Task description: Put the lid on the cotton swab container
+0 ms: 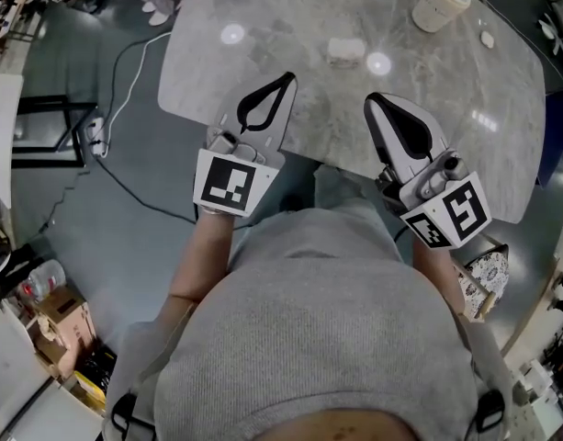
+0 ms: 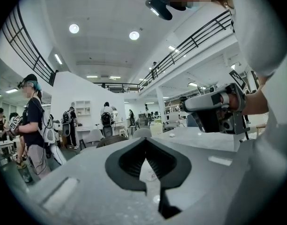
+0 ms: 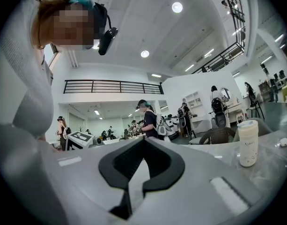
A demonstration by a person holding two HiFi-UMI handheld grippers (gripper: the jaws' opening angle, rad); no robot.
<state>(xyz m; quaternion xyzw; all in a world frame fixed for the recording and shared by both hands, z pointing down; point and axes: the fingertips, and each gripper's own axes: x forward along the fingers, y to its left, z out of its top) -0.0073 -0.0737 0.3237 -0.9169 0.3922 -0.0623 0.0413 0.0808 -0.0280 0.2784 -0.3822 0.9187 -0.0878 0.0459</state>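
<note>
Fingers of the left gripper (image 1: 287,79) are seen pressed tip to tip with nothing caught between them, and those of the right gripper (image 1: 373,99) are likewise closed and empty. The cream cylinder (image 1: 440,3), taken to be the cotton swab container, is used here as the landmark. It stands upright on the table (image 1: 501,145), its long axis vertical. Both grippers are held well short of it, so that it lies ahead and to the right of both sets of fingertips. The right gripper is judged the nearer to it. A low pale piece (image 1: 345,51), probably the lid though too small to be sure, lies well to the left of the cylinder and closer to the grippers, ahead of the gap between them. A small white bit (image 1: 488,38) lies near the cylinder on its right.
</note>
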